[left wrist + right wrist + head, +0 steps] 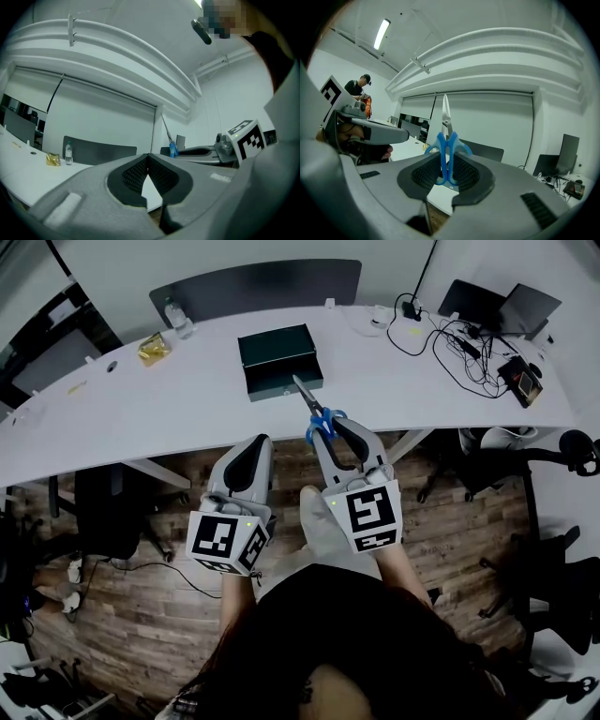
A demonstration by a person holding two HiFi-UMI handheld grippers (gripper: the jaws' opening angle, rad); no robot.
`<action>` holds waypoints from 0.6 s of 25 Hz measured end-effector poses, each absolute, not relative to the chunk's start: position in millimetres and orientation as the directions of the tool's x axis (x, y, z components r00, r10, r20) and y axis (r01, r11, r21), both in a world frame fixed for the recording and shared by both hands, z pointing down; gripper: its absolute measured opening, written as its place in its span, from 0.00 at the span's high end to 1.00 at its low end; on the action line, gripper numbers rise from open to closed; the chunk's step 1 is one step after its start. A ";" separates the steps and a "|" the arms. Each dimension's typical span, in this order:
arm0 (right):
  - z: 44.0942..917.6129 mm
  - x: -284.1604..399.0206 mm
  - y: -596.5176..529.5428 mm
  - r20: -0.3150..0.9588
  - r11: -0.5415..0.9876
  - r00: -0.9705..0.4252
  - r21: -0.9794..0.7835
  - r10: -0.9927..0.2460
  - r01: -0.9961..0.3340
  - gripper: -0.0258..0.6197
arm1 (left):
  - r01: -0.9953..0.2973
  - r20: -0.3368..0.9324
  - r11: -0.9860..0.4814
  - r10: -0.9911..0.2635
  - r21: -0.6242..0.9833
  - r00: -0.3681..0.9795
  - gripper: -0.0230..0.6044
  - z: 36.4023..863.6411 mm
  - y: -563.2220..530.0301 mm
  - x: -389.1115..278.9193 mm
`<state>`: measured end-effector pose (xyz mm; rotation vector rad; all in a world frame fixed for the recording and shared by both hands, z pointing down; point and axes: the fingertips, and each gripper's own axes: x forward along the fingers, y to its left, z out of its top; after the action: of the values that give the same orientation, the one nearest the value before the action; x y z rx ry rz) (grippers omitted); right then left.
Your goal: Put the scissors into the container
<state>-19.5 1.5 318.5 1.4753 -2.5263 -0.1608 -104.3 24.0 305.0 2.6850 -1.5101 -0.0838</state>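
1. The right gripper [446,165] has its jaws closed on the blue handles of the scissors [446,149]. The ribbed pads press the handles from both sides. The closed blades stand straight up through the middle of the right gripper view.
2. The left gripper [148,157] has its jaw tips together with nothing between them. Only a thin wedge of white tabletop shows below the tips in the left gripper view.
3. In the head view both tools sit at lower centre, above a wooden floor [141,615]. The left gripper [256,444] is just left of the right gripper [330,430], and both point up the frame towards the table.
4. From the right gripper's jaws the scissors [317,407] reach over the near edge of the white table [141,413]. The blades slant towards the upper left of the frame.
5. The container [279,360], a dark green box, stands on the table at upper centre. The blade tip meets the box's near edge in the picture, but I cannot tell whether they touch. The scissors are not inside the container.
6. Farther off, a yellow packet [154,348] and a clear bottle [176,317] lie on the table at upper left.
7. A laptop [525,306] and a tangle of black cables [459,343] fill the table's upper right.
8. A dark chair back [253,285] rises behind the table along the top of the frame.
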 end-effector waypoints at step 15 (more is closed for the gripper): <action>337.1 -24.3 -93.6 0.178 0.524 -0.494 0.219 -0.851 -0.823 0.82 | -0.877 -0.010 -0.475 -0.880 0.076 0.476 0.95 305.1 -66.0 -120.1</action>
<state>-24.3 -93.6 337.1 1.4073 -2.5036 -0.1518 -120.1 -66.0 305.1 2.6465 -1.5770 -0.0736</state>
